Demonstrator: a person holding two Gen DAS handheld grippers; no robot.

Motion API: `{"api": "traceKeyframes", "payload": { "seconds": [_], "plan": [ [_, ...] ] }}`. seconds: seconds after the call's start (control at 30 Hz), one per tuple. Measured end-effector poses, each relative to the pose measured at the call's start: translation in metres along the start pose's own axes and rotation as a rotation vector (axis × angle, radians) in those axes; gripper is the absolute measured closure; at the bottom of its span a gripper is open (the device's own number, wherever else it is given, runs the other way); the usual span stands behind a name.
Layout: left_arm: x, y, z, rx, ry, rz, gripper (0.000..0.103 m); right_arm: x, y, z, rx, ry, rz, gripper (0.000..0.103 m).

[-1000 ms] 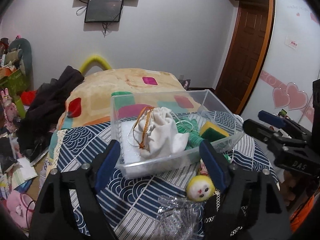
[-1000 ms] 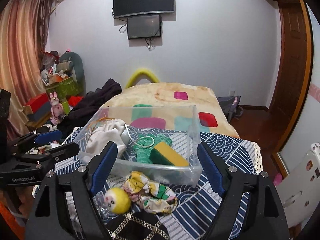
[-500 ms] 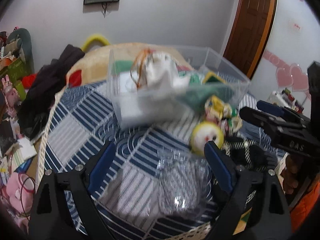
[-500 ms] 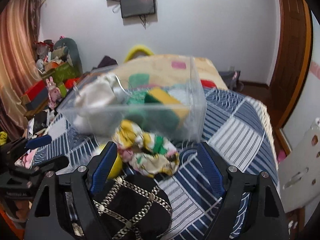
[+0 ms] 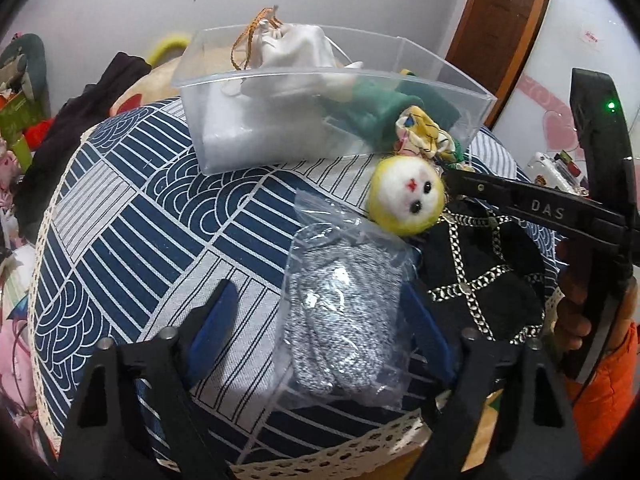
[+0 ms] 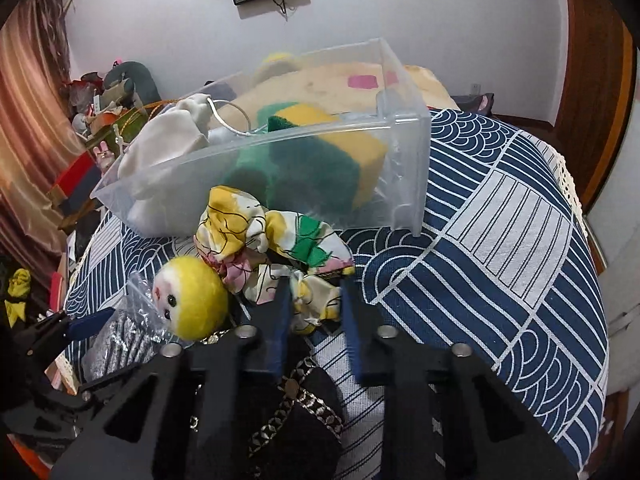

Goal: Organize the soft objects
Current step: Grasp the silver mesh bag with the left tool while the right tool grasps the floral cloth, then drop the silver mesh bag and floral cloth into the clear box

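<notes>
A clear plastic bin (image 5: 280, 120) (image 6: 404, 152) on the blue patterned cloth holds a white drawstring pouch (image 5: 292, 52) (image 6: 164, 140), green fabric and a yellow-green sponge (image 6: 344, 148). In front of it lie a floral cloth (image 6: 272, 240) (image 5: 424, 136), a yellow felt ball with a face (image 5: 406, 196) (image 6: 192, 300), a bagged silver-grey item (image 5: 344, 312) (image 6: 116, 340) and a black pouch with chain trim (image 5: 484, 280) (image 6: 304, 412). My left gripper (image 5: 320, 312) is open, its fingers either side of the bagged item. My right gripper (image 6: 314, 308) has closed on the floral cloth's near edge.
The round table (image 5: 132, 208) drops off at a lace edge (image 5: 360, 440) near me. A bed with a patchwork blanket (image 6: 340, 80) is behind the bin. Cluttered toys and boxes (image 6: 100, 100) stand at the left. A wooden door (image 5: 500, 20) is at the right.
Both grippers dropped down and forward over the table. The left one came around the bagged item. The right one narrowed from wide open onto the floral cloth.
</notes>
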State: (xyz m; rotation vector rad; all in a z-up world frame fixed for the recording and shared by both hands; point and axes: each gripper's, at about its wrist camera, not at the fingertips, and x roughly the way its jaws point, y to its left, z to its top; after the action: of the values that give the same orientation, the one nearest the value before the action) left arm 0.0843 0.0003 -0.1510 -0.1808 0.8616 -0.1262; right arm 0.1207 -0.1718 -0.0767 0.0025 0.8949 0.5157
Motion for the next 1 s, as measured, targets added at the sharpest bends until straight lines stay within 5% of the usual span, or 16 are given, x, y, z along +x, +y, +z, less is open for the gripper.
{"api": "traceKeyframes", "payload": {
  "seconds": [0.1,0.23,1.0],
  "plan": [
    [-0.003,0.001,-0.002,-0.003,-0.003,-0.037,0.055,-0.008,-0.002,-0.002,0.003,-0.026,-0.008,0.09],
    [-0.006,0.004,-0.003,-0.007,-0.012,-0.05,0.07,-0.021,-0.005,-0.005,0.005,-0.065,-0.023,0.091],
    [-0.073,0.003,0.035,-0.021,-0.21,-0.001,0.077,-0.073,0.005,0.016,-0.027,-0.251,-0.048,0.091]
  ]
}}
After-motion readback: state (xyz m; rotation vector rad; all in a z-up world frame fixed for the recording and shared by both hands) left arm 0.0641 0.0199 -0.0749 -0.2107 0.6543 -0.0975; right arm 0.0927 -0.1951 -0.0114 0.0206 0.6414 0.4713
